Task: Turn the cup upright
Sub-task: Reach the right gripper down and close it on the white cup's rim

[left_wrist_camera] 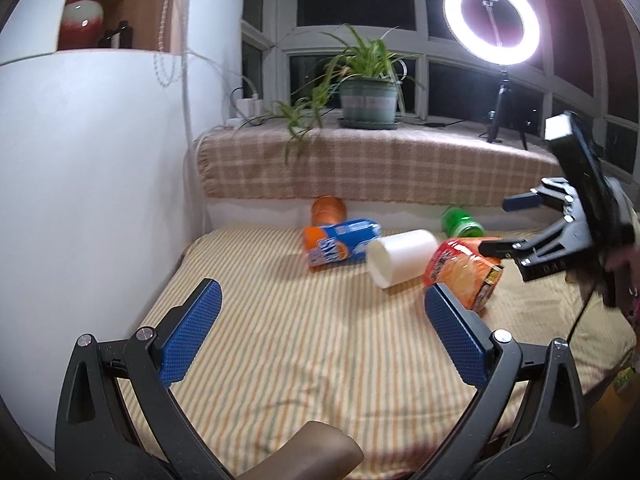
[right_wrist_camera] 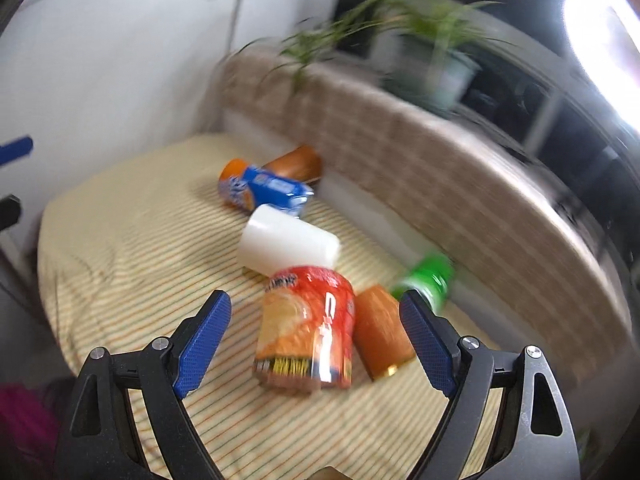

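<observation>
A white cup (left_wrist_camera: 400,256) lies on its side on the striped cloth, its flat end toward the left wrist camera; it also shows in the right wrist view (right_wrist_camera: 286,242). A red-orange noodle cup (right_wrist_camera: 306,326) lies in front of it, upside down or tilted, and shows in the left wrist view (left_wrist_camera: 464,270). My left gripper (left_wrist_camera: 320,332) is open and empty, short of the cups. My right gripper (right_wrist_camera: 316,338) is open, its fingers either side of the noodle cup, not touching. It shows from outside in the left wrist view (left_wrist_camera: 500,224).
A blue-orange packet (left_wrist_camera: 340,242), an orange can (left_wrist_camera: 328,210) and a green can (left_wrist_camera: 460,222) lie near the back ledge. A brown can (right_wrist_camera: 382,332) lies beside the noodle cup. A potted plant (left_wrist_camera: 368,96) and ring light (left_wrist_camera: 492,20) stand on the checked ledge. White wall at left.
</observation>
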`<act>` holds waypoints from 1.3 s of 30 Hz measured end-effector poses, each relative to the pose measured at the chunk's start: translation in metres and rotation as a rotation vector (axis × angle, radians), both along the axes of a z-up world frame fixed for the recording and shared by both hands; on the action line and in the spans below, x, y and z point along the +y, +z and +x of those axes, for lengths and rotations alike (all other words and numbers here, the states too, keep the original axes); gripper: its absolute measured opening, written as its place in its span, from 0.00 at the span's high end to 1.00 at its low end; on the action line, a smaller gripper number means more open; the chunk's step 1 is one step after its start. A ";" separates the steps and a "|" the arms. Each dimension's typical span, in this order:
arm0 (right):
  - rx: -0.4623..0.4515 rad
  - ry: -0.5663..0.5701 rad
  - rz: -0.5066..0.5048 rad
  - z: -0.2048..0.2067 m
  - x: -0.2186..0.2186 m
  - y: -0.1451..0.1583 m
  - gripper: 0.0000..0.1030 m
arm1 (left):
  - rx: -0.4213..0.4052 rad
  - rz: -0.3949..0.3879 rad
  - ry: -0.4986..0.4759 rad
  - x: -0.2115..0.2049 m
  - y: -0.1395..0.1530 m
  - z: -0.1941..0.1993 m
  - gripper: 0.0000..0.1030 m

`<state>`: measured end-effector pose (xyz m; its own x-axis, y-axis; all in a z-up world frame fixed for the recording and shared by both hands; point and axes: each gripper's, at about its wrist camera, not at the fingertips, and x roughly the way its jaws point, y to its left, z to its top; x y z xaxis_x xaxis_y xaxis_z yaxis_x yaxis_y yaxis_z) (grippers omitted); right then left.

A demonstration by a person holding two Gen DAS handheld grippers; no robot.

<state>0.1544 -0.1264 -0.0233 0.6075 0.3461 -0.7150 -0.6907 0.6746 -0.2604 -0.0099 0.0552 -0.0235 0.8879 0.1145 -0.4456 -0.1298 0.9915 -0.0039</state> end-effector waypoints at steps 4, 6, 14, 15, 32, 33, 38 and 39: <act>0.030 0.114 -0.142 0.024 0.033 -0.015 0.17 | 0.013 -0.011 0.036 0.013 -0.005 -0.005 0.00; 0.038 0.158 -0.205 0.030 0.045 -0.022 0.17 | 0.017 -0.019 0.064 0.025 -0.009 -0.011 0.00; 0.062 0.321 -0.450 0.051 0.093 -0.050 0.17 | 0.030 -0.037 0.129 0.057 -0.018 -0.021 0.00; 0.061 0.340 -0.483 0.052 0.098 -0.053 0.17 | 0.031 -0.039 0.132 0.059 -0.018 -0.022 0.00; 0.045 0.436 -0.751 0.081 0.136 -0.106 0.18 | 0.050 -0.076 0.195 0.092 -0.021 -0.030 0.00; 0.045 0.437 -0.753 0.081 0.137 -0.108 0.18 | 0.050 -0.075 0.196 0.092 -0.021 -0.030 0.00; 0.033 0.458 -0.747 0.082 0.139 -0.111 0.23 | 0.053 -0.075 0.202 0.094 -0.020 -0.030 0.00; 0.028 0.459 -0.742 0.082 0.139 -0.109 0.23 | 0.052 -0.075 0.203 0.094 -0.020 -0.029 0.00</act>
<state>0.2369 0.0123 -0.1324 0.5008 -0.0091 -0.8655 -0.8655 -0.0092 -0.5008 -0.0390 0.1493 -0.0435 0.8256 0.2532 -0.5043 -0.3284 0.9423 -0.0645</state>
